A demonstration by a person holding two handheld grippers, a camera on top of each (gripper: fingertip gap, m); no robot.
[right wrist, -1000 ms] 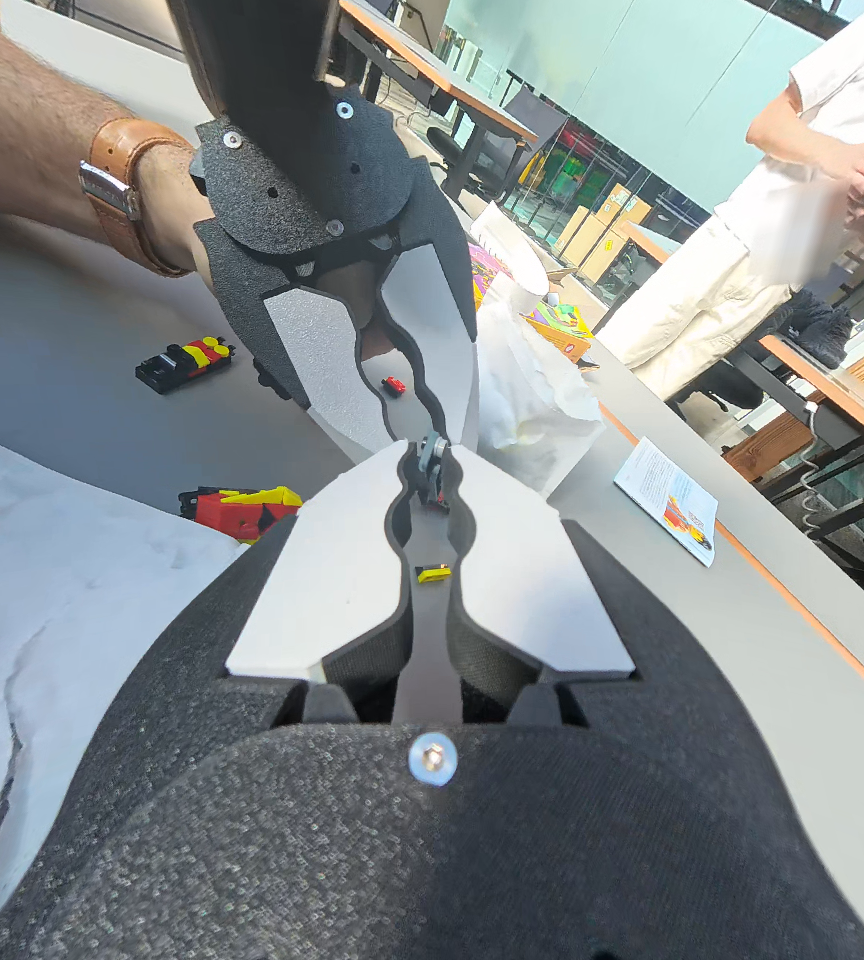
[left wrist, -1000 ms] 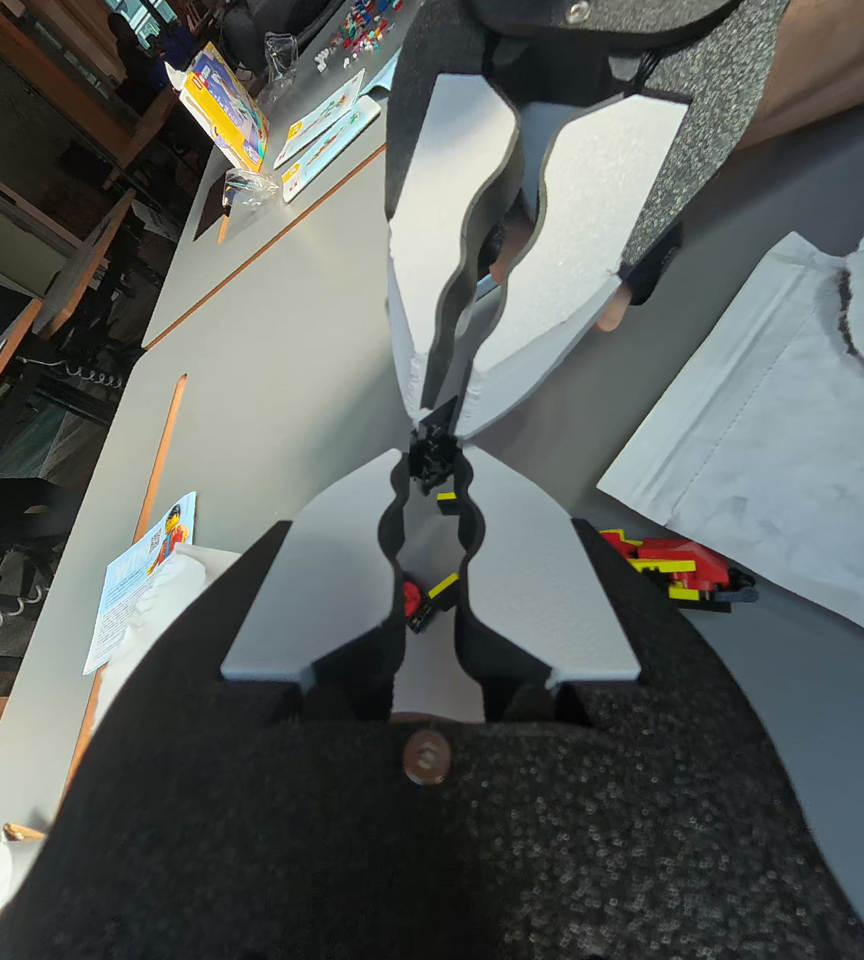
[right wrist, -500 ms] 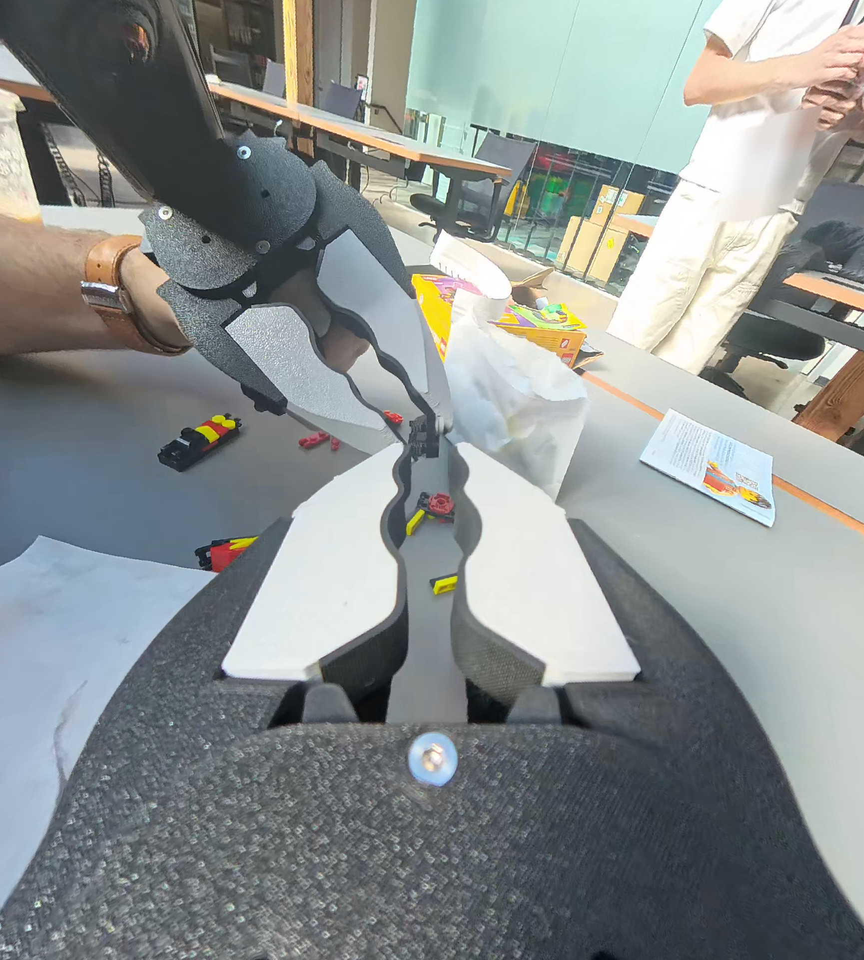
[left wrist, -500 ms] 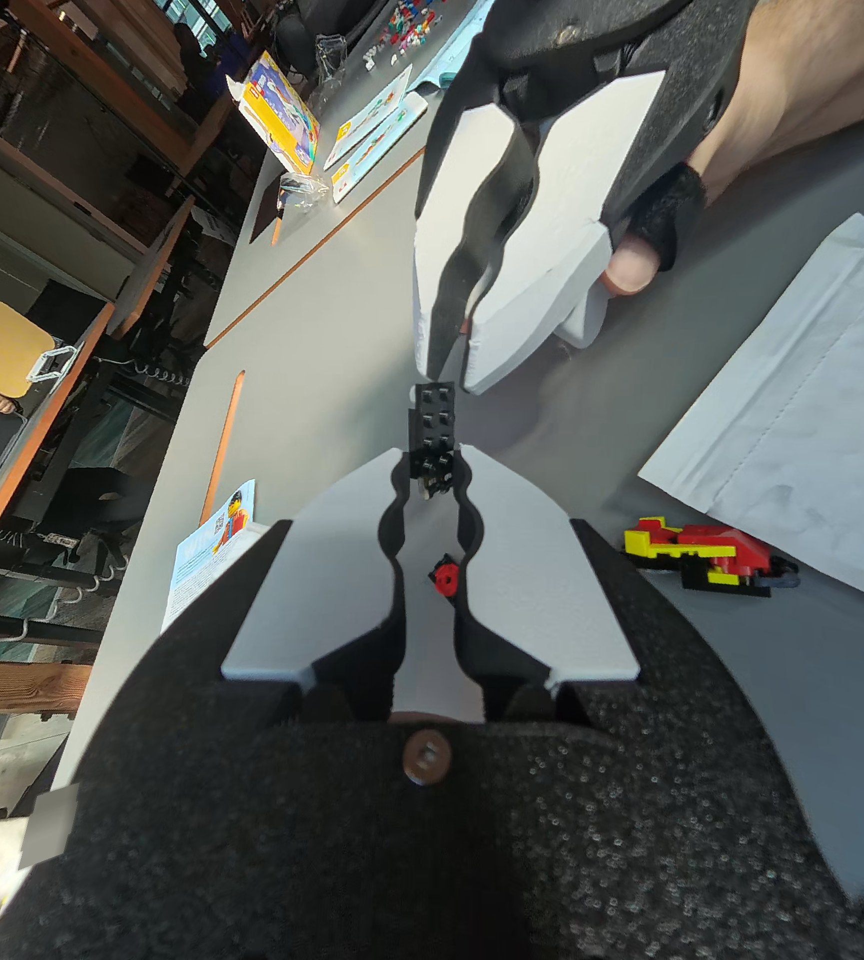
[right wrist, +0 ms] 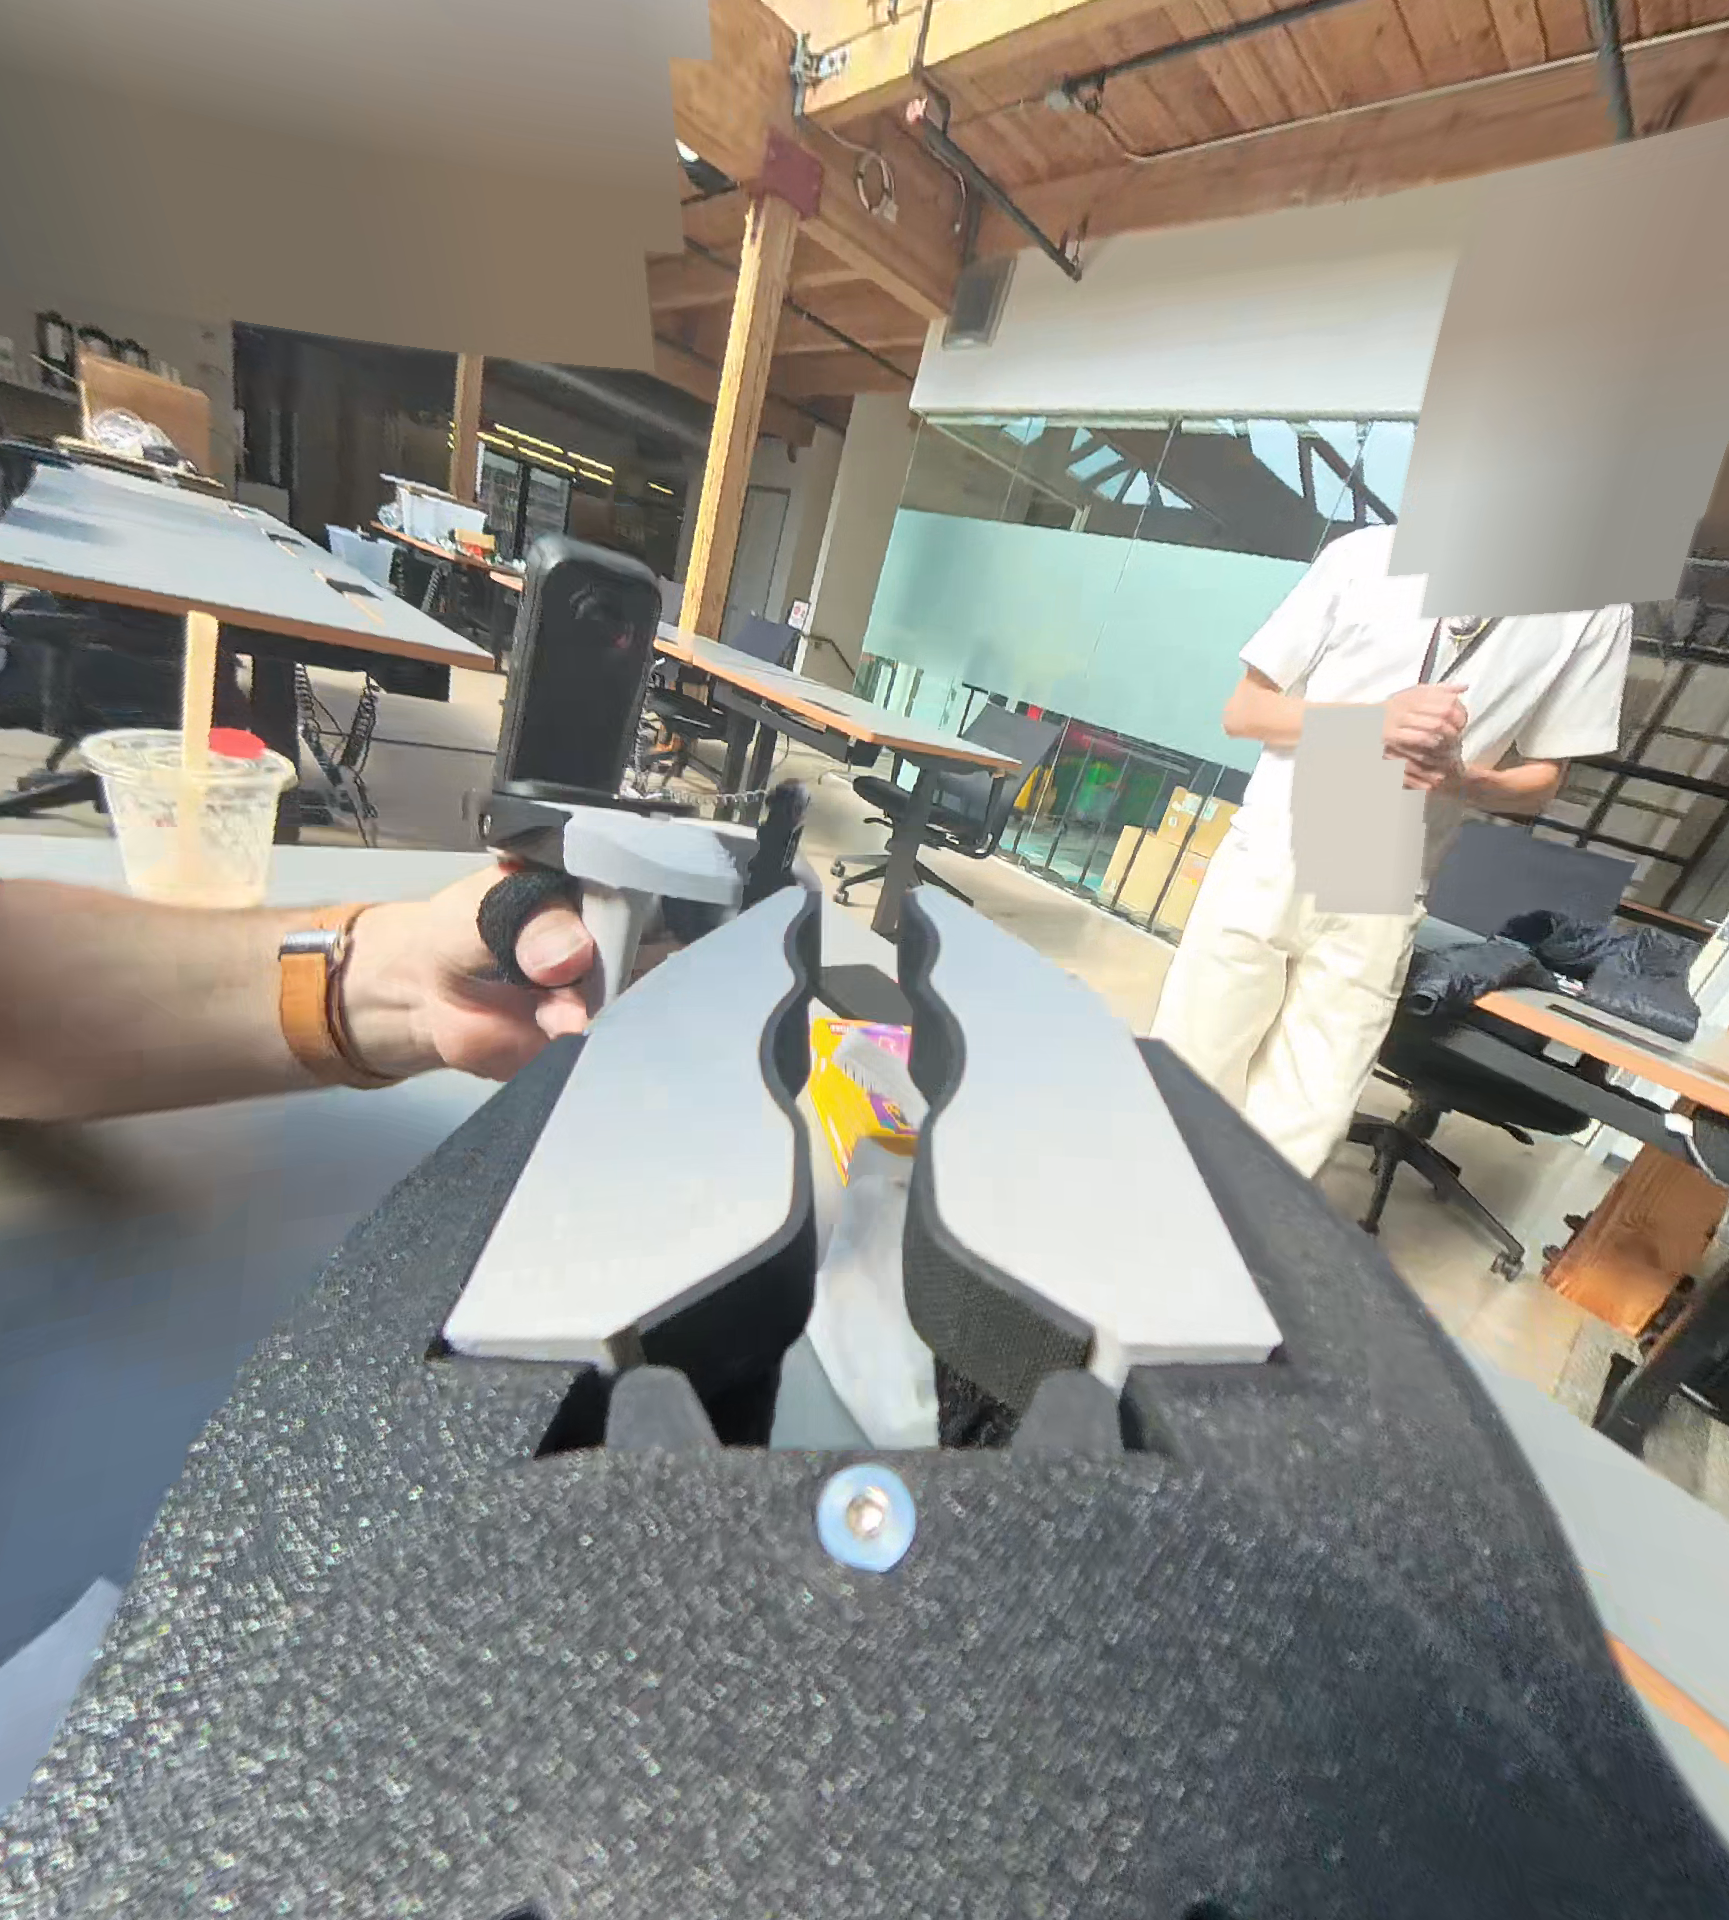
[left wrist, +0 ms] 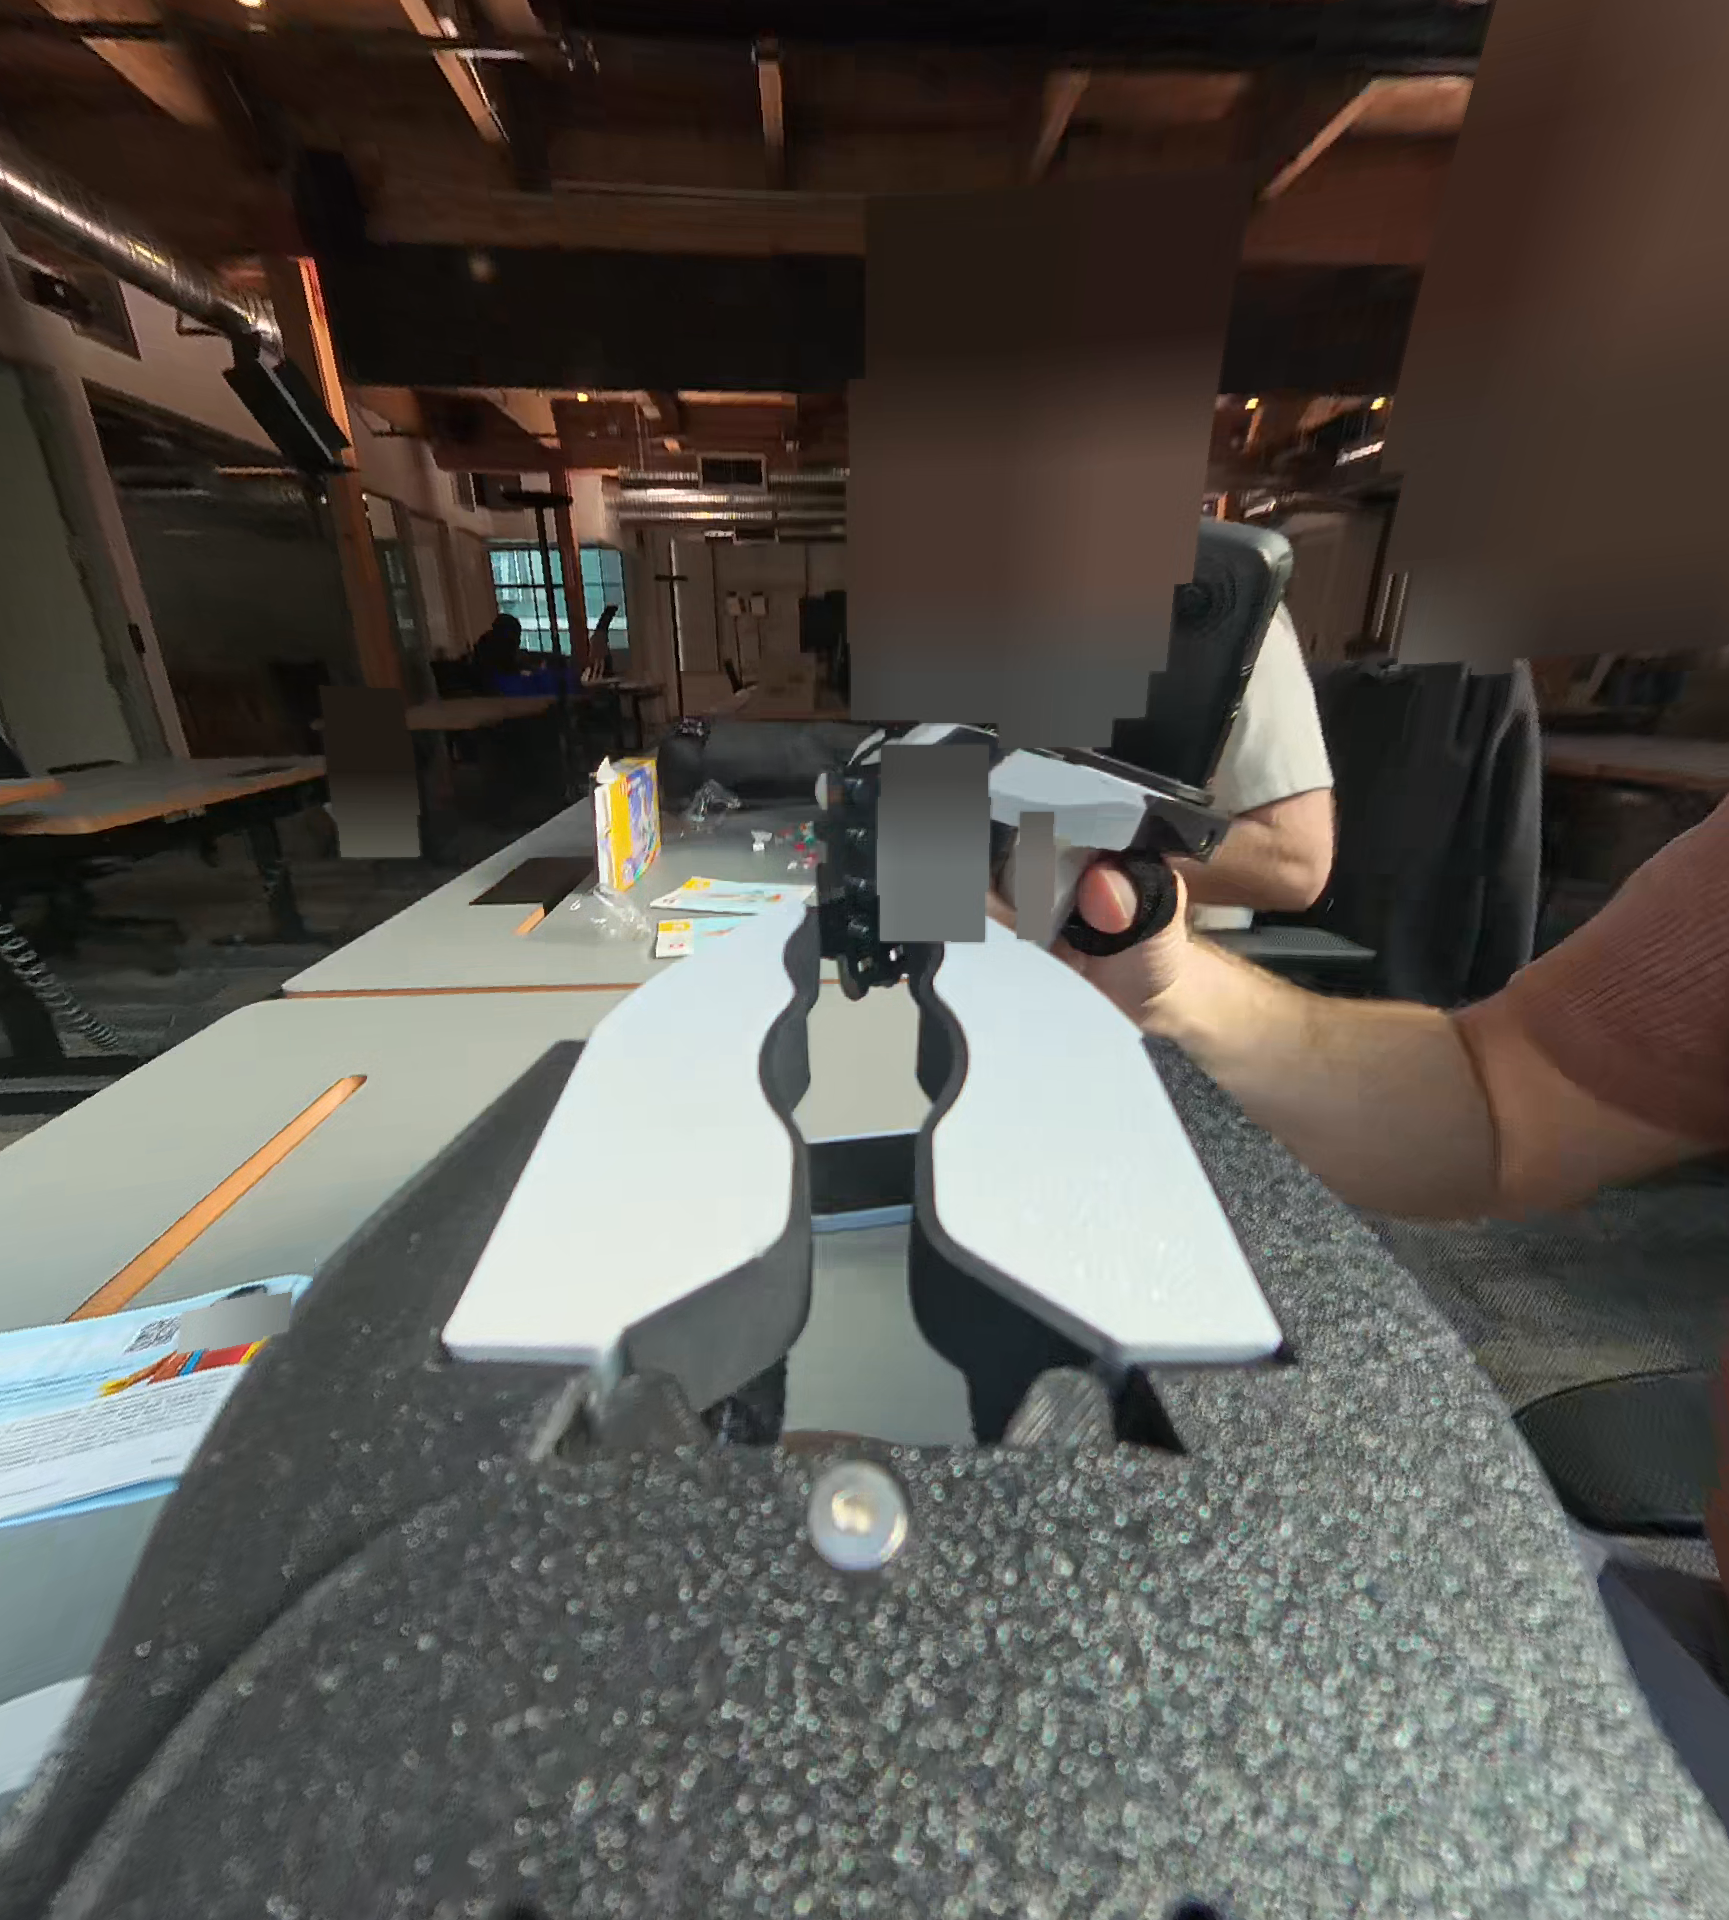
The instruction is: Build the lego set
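two grippers raised off the grey table (left wrist: 164, 1101). left gripper (left wrist: 865, 961) clamped narrow on a small black studded lego piece (left wrist: 852, 883), matte, knobbly. right gripper (right wrist: 855, 914) slightly parted, empty. build seemingly only partly done; rest of the set out of view.

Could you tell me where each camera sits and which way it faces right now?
Left wrist view: sits on the left gripper, looking level across the grey table down the room; a black brick sits at its tips, with the person's right hand and forearm beyond.
Right wrist view: sits on the right gripper, looking level toward a glass wall; the left hand shows.
Shared: the table, and each view shows the other gripper.
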